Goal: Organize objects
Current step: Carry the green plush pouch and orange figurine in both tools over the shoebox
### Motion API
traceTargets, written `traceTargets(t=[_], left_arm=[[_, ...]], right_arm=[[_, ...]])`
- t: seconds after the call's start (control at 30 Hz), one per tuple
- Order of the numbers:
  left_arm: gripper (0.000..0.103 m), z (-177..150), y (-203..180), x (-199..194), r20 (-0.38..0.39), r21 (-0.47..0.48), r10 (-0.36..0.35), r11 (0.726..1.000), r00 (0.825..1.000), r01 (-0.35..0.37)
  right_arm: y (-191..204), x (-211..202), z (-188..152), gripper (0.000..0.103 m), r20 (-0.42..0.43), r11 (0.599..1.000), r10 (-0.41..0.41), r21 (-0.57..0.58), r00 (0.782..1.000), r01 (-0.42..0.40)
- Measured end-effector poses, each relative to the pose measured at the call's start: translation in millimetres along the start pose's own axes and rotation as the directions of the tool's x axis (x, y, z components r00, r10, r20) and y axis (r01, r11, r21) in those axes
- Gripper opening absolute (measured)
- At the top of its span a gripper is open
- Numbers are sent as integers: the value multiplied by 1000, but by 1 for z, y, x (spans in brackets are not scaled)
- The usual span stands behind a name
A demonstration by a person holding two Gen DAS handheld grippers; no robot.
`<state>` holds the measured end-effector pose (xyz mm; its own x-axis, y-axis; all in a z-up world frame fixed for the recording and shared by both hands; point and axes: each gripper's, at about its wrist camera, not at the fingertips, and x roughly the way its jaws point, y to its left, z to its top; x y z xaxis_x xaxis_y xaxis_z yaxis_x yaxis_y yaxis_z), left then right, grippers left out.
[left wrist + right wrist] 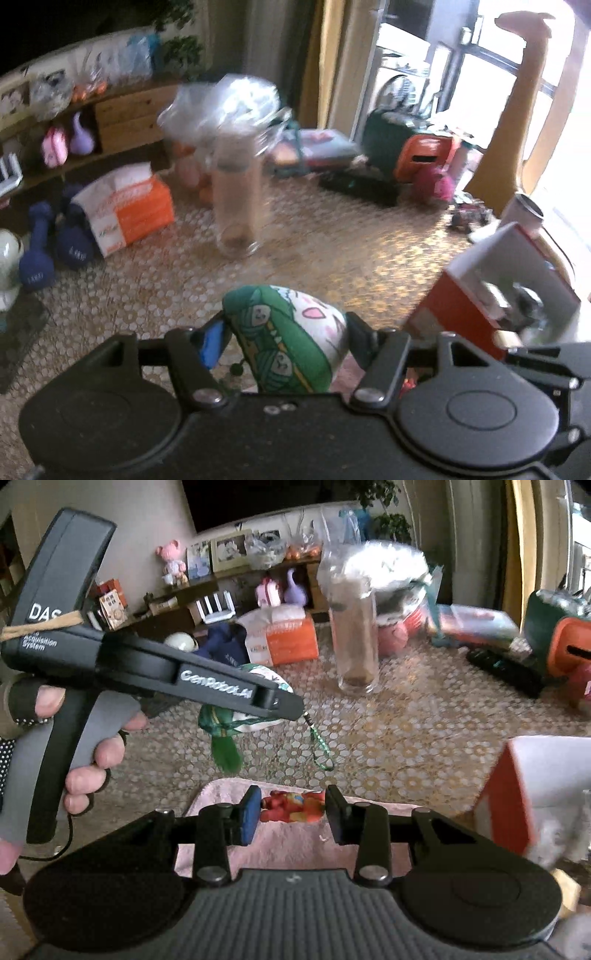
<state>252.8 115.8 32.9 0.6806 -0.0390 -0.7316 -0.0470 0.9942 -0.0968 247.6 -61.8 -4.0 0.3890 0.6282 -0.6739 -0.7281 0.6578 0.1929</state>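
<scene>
Clutter covered the patterned tabletop (332,258) as a person worked two hand-held grippers through a tidying job. The left gripper (284,332) was clamped on a green-and-white printed fabric pouch (291,332), its pads pressed to both sides; seen from the right wrist, the pouch (255,705) hung clear above the table, a green cord (321,749) dangling beneath it, while a gloved hand (85,753) gripped the tool's grey handle. The right gripper (291,812) was closed on a small red-and-yellow toy figure (291,806), both pads touching it, held above a pink cloth (221,794) that lay near the table's front edge. To the right stood an open red-and-white box (491,291), a likely destination for either item, though the pictures could not confirm that. The job appeared to be in its early or middle stage: two things were in hand and neither had yet been put away. Much else remained scattered, including a tall clear glass (236,199) at the centre, an orange-and-white package (129,210), blue dumbbells (37,254) at the left, a crumpled plastic bag (225,107) behind the glass and an orange-and-green toy (421,155) at the far right. Motion blur softened the far side of the table.
</scene>
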Motion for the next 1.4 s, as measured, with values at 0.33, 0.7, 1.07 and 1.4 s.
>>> traceTargets(t=[0.33,0.7,1.07,1.4], left_arm=[[64,13,-83,-49,70,133,-28,991,997,18],[64,17,-184,-45,73,259,-101,963,992,79],[64,17,-266,9,7,346,-141,929,990,130],[64,18,-302,59,-55,364,-133,920,990,144]], right_arm=[[-33,-94,-2,37,93,997,-68,24,993,67],[-94,-154,-28,37,133,983,-172,82,976,162],[-199,-167,-60,36,79,937,-302,209,950,281],[-260,-154,-64,36,26,906,-341,277,940,321]])
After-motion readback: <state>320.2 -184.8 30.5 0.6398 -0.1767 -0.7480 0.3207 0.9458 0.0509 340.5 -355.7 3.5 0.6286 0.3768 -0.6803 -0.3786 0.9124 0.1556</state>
